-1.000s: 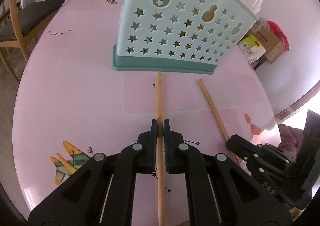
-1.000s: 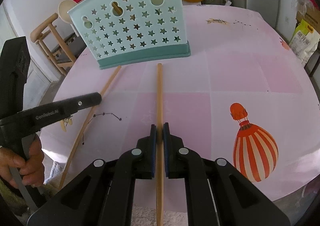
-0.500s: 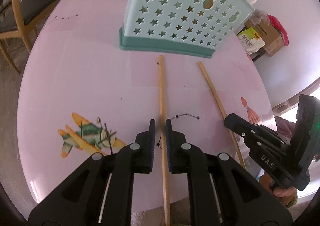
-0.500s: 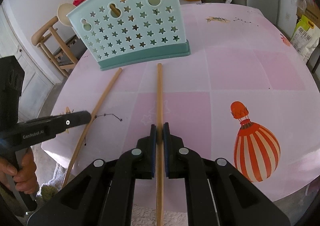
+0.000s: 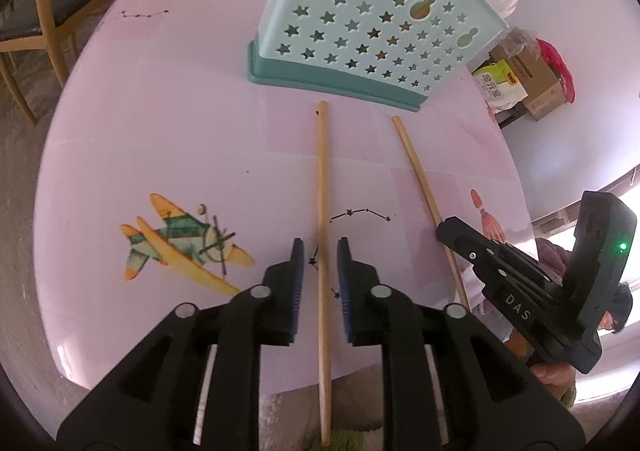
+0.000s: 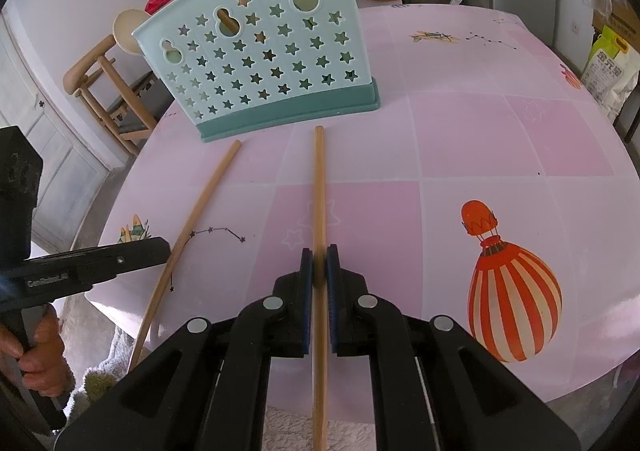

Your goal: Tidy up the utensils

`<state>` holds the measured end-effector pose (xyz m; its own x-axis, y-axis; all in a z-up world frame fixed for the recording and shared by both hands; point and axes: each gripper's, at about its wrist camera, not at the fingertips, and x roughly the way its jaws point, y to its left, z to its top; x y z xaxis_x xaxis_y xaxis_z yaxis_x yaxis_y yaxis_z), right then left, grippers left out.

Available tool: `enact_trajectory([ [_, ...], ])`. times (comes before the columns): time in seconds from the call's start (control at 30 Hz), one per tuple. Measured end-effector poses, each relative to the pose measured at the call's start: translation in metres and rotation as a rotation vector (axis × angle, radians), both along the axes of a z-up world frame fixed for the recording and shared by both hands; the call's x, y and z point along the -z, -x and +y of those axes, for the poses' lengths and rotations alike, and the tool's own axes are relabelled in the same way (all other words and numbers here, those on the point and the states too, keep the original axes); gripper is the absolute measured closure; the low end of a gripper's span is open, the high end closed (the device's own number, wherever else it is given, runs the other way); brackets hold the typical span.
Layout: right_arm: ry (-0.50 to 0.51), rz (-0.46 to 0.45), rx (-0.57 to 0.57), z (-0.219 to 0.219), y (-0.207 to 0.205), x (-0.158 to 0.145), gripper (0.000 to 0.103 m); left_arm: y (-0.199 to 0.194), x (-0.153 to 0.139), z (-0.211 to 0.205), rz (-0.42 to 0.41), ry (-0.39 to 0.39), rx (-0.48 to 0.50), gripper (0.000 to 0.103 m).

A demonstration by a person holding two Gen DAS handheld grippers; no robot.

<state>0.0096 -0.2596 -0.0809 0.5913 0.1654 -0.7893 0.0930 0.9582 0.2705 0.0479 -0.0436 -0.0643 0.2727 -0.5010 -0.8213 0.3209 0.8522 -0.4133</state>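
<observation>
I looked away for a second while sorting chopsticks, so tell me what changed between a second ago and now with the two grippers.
The left hand-held gripper has opened: its pads, shut on the left chopstick a second ago, now stand apart either side of it, and it has pulled back from the utensil holder. The right hand-held gripper stays shut on its chopstick; holder and table are unchanged.

2 long wooden chopsticks [image 5: 321, 187] [image 5: 418, 167] lie flat mid-frame, tips near holder. Mint star-cut holder [image 5: 372, 31] stands upright, upper center.
</observation>
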Motion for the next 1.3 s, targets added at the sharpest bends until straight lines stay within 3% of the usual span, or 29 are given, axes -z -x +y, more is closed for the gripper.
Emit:
enact_trajectory([
  [0.4,-0.002,-0.002,0.0,0.0,0.0,0.0,0.096,0.008,0.004,-0.011,0.075,0.062,0.039,0.086],
  [0.57,-0.006,-0.001,-0.001,0.0,0.0,0.0,0.096,0.011,0.005,-0.019,0.083,0.109,0.049,0.086],
  [0.8,-0.012,-0.004,-0.001,-0.001,0.001,0.0,0.096,0.01,0.008,-0.031,0.073,0.113,0.076,0.086],
  [1.0,-0.016,-0.003,0.0,-0.002,0.001,0.0,0.096,0.002,-0.001,-0.038,-0.014,0.048,0.092,0.086],
  [1.2,-0.02,0.004,-0.001,-0.003,0.0,0.0,0.096,-0.018,-0.008,-0.052,-0.152,-0.102,0.092,0.085],
  [1.3,-0.017,0.019,-0.013,-0.003,-0.003,-0.001,0.095,-0.028,-0.009,-0.054,-0.176,-0.123,0.094,0.085],
])
